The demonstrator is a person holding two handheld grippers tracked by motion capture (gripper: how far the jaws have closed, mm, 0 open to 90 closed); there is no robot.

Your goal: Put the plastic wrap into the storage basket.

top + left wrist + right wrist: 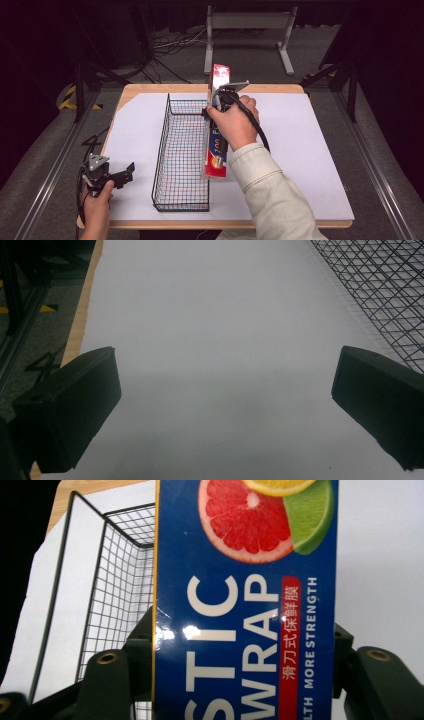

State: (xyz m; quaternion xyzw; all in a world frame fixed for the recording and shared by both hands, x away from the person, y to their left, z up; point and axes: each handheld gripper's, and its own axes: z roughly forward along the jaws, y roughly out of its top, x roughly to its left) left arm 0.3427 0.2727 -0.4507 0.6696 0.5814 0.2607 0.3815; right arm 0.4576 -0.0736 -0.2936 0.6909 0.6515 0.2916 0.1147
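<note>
Clamping the long blue plastic-wrap box (245, 610) between its jaws, right claw (216, 100); box tilting just beside the black wire basket (181, 150), along its right wall, above the white-covered bench (310, 145). Resting wide and holding nothing near the bench's left edge, left claw (127, 172).

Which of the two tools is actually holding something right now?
The right tool, clamped on the long blue plastic wrap box beside the black wire basket. The left tool sits open over bare white table.
</note>
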